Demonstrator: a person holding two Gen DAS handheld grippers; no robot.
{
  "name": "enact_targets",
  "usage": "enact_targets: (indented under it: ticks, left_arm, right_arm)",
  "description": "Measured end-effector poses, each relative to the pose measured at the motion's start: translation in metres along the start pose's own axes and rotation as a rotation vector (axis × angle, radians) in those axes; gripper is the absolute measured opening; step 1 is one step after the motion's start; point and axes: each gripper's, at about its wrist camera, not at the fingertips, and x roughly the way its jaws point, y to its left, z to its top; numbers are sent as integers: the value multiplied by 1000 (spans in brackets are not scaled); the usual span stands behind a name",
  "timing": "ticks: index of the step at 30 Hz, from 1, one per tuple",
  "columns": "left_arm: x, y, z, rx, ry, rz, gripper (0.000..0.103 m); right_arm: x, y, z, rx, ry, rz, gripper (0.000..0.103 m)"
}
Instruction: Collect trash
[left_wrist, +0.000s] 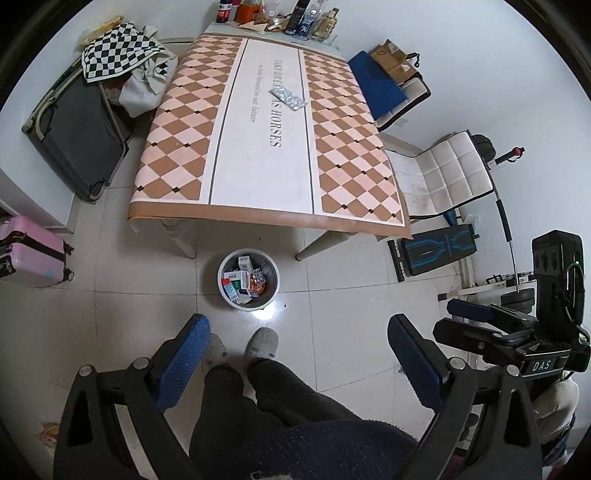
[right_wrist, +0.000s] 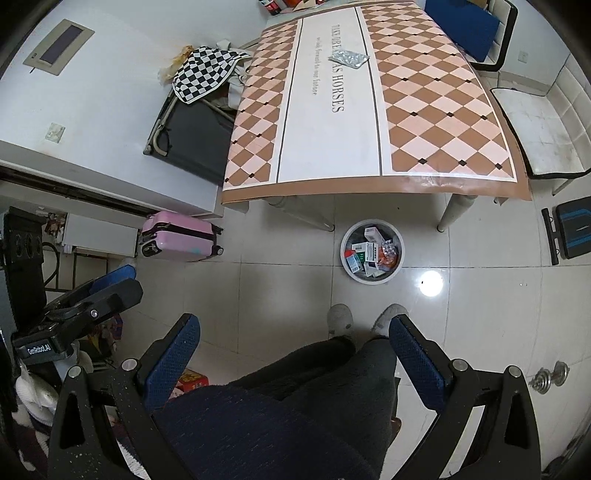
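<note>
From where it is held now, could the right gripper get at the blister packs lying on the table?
Probably yes, but only after a long reach. The right gripper is open, empty and held back over the person's lap, while the blister packs lie far up the table with nothing around them.

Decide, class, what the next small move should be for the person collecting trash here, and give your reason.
Probably reach the right gripper forward to the blister packs on the table. They look like the only trash left there, the bin on the floor already holds boxes, and both grippers hang back with jaws open and empty.
</note>
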Motion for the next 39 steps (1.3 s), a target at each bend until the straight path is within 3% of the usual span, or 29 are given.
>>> enact_targets:
  ticks: [39]
  left_arm:
    - [-8,-21,1,41,-19,-42,102]
  right_arm:
    - [-29,-1,1,-3,-30,29,103]
